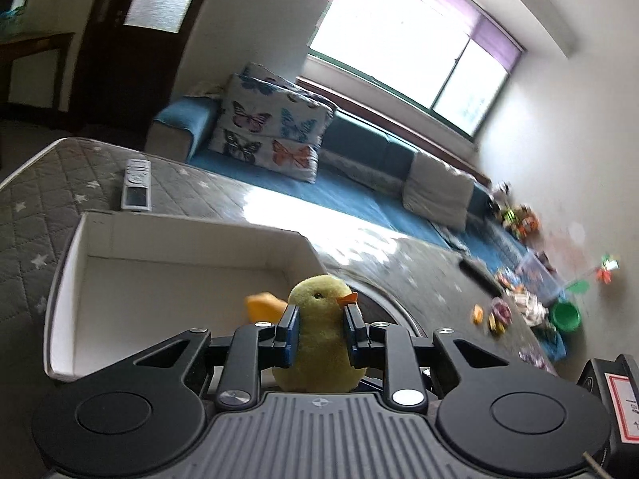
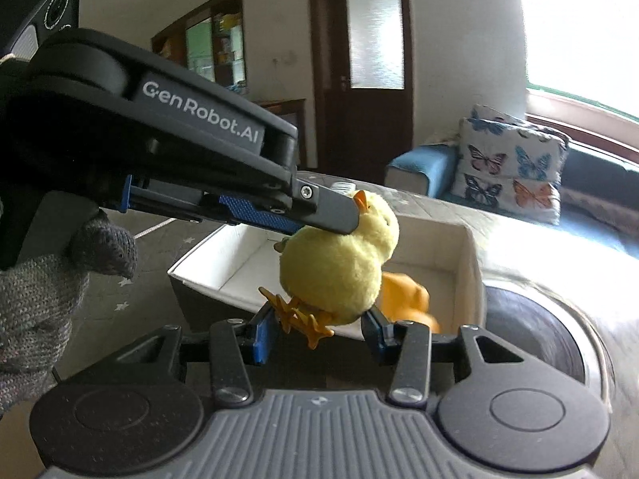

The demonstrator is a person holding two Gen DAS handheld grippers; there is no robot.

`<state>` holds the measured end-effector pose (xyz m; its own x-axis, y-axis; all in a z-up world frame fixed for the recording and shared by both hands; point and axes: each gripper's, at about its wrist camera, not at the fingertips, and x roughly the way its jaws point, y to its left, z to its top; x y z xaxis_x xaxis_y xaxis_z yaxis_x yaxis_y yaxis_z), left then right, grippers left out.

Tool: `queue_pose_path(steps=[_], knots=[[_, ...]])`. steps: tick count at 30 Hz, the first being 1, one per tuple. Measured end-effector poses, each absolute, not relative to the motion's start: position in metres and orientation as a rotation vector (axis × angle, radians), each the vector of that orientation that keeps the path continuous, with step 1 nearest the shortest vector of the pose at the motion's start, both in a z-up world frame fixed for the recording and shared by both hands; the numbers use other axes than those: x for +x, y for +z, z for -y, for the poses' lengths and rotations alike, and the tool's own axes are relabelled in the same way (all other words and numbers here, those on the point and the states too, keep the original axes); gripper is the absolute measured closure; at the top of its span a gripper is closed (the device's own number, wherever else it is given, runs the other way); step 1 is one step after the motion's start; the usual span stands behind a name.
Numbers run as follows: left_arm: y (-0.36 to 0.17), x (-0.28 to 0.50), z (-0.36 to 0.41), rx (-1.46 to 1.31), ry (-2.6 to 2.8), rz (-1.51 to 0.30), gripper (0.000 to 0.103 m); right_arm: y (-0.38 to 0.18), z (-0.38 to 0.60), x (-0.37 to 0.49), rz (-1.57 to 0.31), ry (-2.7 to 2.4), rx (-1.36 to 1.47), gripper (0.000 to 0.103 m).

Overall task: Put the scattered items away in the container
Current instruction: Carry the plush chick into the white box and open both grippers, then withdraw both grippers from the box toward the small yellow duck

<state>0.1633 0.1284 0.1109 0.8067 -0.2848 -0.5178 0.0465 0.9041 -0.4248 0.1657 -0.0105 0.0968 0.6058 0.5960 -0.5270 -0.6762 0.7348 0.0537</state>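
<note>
The left claw pinches a fluffy yellow plush chick with an orange beak and orange plastic feet, its blue pads pressed into the toy's sides. In the right wrist view the chick hangs in the air above the near edge of an open white cardboard box with a grey outer wall, gripped around the neck by the left claw, which reaches in from the left in a grey knitted gloved hand. The right claw is spread, its 2 fingers either side of the chick's feet without closing on them. A blurred orange toy lies inside the box. The box sits on a grey quilted mattress with white stars, where a white remote control lies beyond it.
</note>
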Motion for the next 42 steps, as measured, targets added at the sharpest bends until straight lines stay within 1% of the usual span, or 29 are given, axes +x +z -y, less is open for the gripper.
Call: queue_pose_path(steps=[9,16,20,22,26,30,35,37,42], knots=[[0.088,0.196,-0.168,-0.503,-0.126,-0.639,0.077,0.083,-0.03,0.216,-0.612,0.807,-0.216,0.057],[0.063,0.215,-0.188,-0.587,-0.103,-0.678,0.077,0.066,-0.046,0.221,-0.682,0.823,-0.263,0.057],[0.052,0.221,-0.195,-0.629,-0.088,-0.693,0.077,0.06,-0.046,0.23,-0.719,0.832,-0.244,0.057],[0.048,0.223,-0.197,-0.647,-0.08,-0.705,0.079,0.059,-0.046,0.233,-0.725,0.819,-0.249,0.057],[0.038,0.229,-0.197,-0.672,-0.078,-0.74,0.079,0.059,-0.04,0.236,-0.732,0.801,-0.236,0.057],[0.035,0.228,-0.195,-0.659,-0.066,-0.753,0.079,0.06,-0.033,0.235,-0.732,0.78,-0.224,0.056],[0.044,0.218,-0.188,-0.603,-0.049,-0.737,0.079,0.071,-0.017,0.225,-0.693,0.757,-0.214,0.056],[0.049,0.213,-0.184,-0.578,-0.05,-0.729,0.077,0.077,-0.01,0.219,-0.679,0.748,-0.207,0.055],[0.058,0.198,-0.171,-0.543,-0.055,-0.714,0.076,0.086,0.006,0.203,-0.644,0.725,-0.202,0.05]])
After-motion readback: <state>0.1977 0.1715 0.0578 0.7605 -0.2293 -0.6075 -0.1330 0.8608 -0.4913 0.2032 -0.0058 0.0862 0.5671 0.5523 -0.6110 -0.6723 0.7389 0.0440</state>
